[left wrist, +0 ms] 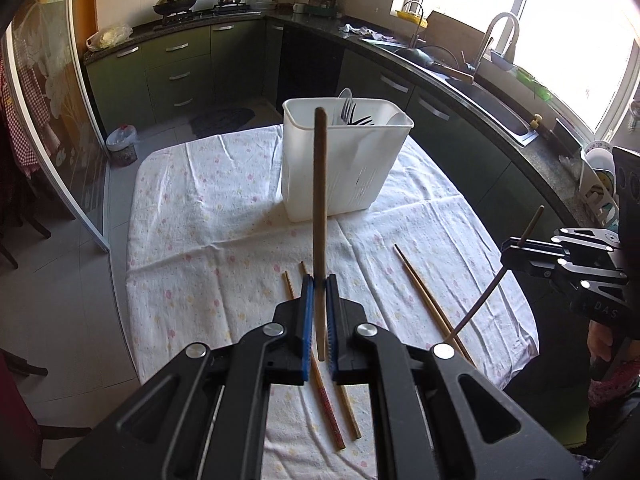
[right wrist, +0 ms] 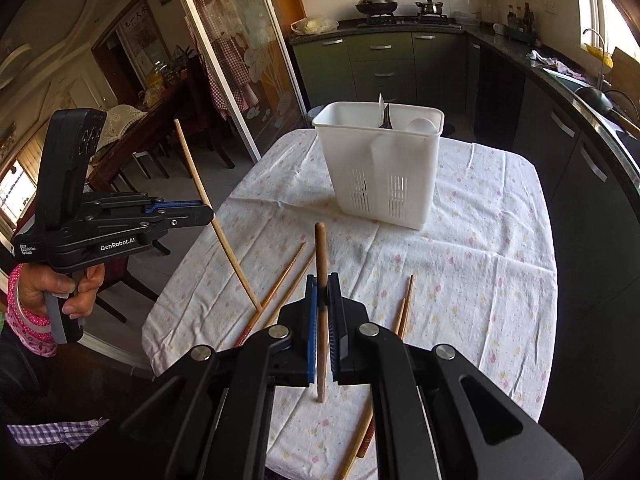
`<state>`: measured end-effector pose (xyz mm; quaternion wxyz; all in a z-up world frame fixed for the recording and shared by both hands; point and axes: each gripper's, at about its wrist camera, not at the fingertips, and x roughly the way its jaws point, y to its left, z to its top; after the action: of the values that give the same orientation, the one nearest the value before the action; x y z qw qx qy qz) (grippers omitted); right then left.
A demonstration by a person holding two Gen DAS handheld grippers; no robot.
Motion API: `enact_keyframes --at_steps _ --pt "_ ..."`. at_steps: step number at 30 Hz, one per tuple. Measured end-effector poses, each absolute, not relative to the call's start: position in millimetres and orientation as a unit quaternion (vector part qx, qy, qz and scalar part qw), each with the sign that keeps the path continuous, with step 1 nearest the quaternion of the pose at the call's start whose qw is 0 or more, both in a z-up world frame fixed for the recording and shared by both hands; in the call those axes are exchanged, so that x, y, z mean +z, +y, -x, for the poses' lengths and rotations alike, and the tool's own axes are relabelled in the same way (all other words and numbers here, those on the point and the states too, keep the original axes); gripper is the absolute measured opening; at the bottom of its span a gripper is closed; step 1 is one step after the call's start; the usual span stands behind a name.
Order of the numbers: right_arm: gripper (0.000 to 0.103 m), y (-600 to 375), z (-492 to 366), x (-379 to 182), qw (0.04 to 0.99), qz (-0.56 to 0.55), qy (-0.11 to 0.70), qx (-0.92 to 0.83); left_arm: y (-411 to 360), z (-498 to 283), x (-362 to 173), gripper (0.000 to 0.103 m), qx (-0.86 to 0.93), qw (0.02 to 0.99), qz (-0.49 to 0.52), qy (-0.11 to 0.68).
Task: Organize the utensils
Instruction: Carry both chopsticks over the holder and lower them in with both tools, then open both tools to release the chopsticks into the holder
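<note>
A white plastic utensil holder (left wrist: pixel 344 160) stands at the far side of the table; it also shows in the right wrist view (right wrist: pixel 384 164), with forks and a spoon inside. My left gripper (left wrist: pixel 319 280) is shut on a wooden chopstick (left wrist: pixel 320 200) that points up and forward. From the right wrist view the left gripper (right wrist: pixel 210 212) holds its chopstick (right wrist: pixel 216 220) tilted above the table's left edge. My right gripper (right wrist: pixel 323 284) is shut on another wooden chopstick (right wrist: pixel 321 264); it shows at the right in the left wrist view (left wrist: pixel 520 246).
Several loose chopsticks (left wrist: pixel 428 296) lie on the floral tablecloth (left wrist: pixel 208 216) near the front; they also show in the right wrist view (right wrist: pixel 284 276). A kitchen counter with a sink (left wrist: pixel 492 96) runs along the right. A glass sliding door (right wrist: pixel 240 60) stands at the left.
</note>
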<state>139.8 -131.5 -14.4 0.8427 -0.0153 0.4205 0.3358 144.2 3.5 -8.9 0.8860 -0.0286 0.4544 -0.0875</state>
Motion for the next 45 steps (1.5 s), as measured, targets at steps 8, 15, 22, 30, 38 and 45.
enact_keyframes --at_steps 8,15,22,30,38,45 --pt "0.006 -143.0 -142.5 21.4 0.861 0.002 0.381 0.336 0.7 -159.1 42.9 0.006 -0.094 0.909 0.031 0.405" --pt "0.006 -151.1 -145.9 30.2 0.864 0.001 0.378 0.333 -6.6 -186.0 101.5 0.006 -0.086 0.936 0.024 0.341" --pt "0.006 -163.9 -146.9 26.5 0.864 -0.002 0.383 0.326 -19.8 -225.4 132.8 0.006 -0.065 0.955 0.007 0.288" --pt "0.006 -176.0 -153.6 42.3 0.874 -0.009 0.37 0.315 -29.1 -278.9 88.2 0.006 -0.057 0.941 0.0 0.332" --pt "0.006 -174.8 -179.3 81.6 0.888 -0.022 0.338 0.312 -22.9 -295.9 39.7 0.013 -0.059 0.916 0.007 0.397" --pt "0.006 -173.8 -212.5 139.3 0.913 -0.054 0.271 0.299 -17.6 -271.6 41.5 0.026 -0.072 0.915 0.004 0.396"
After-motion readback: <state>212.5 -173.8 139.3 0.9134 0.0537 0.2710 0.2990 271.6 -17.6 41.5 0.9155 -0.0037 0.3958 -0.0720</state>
